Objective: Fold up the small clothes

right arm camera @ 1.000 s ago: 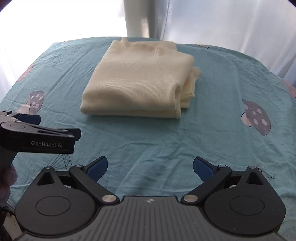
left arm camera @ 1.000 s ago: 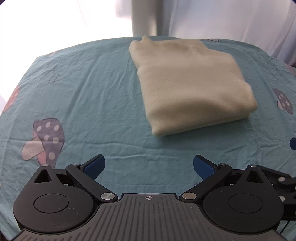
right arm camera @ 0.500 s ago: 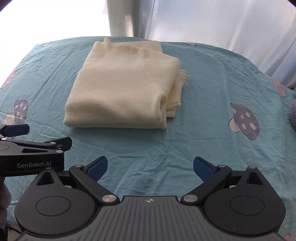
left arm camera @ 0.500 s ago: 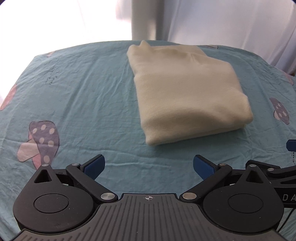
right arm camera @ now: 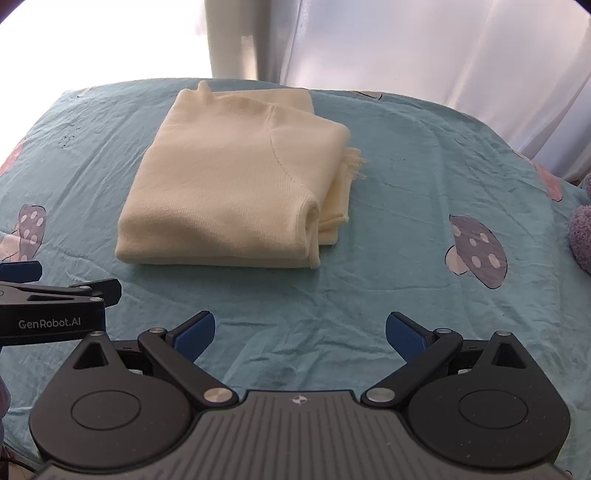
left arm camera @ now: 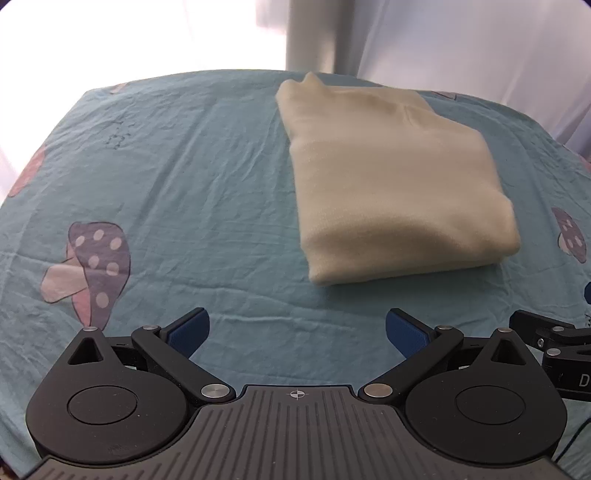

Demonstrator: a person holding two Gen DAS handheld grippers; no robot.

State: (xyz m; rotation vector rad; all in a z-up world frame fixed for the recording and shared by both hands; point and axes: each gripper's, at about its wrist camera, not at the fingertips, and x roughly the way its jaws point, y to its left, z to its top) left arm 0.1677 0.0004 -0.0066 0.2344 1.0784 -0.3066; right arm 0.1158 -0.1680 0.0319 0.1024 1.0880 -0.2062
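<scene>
A cream knitted garment point(left arm camera: 395, 184) lies folded into a thick rectangle on the blue mushroom-print sheet point(left arm camera: 177, 177). It also shows in the right wrist view point(right arm camera: 236, 188), with loose layered edges at its right side. My left gripper point(left arm camera: 297, 330) is open and empty, hovering over bare sheet in front of the garment and apart from it. My right gripper point(right arm camera: 300, 330) is open and empty too, in front of the garment's near edge. The left gripper's body shows at the left edge of the right wrist view point(right arm camera: 51, 310).
White curtains point(right arm camera: 443, 51) and a grey post point(left arm camera: 312, 35) stand behind the far edge of the sheet. A fuzzy purple item point(right arm camera: 581, 240) lies at the right edge. The sheet drops off at the left and far sides.
Both grippers have drifted slightly; the garment sits further right in the left wrist view and the purple item has come into the right wrist view. The garment has not moved.
</scene>
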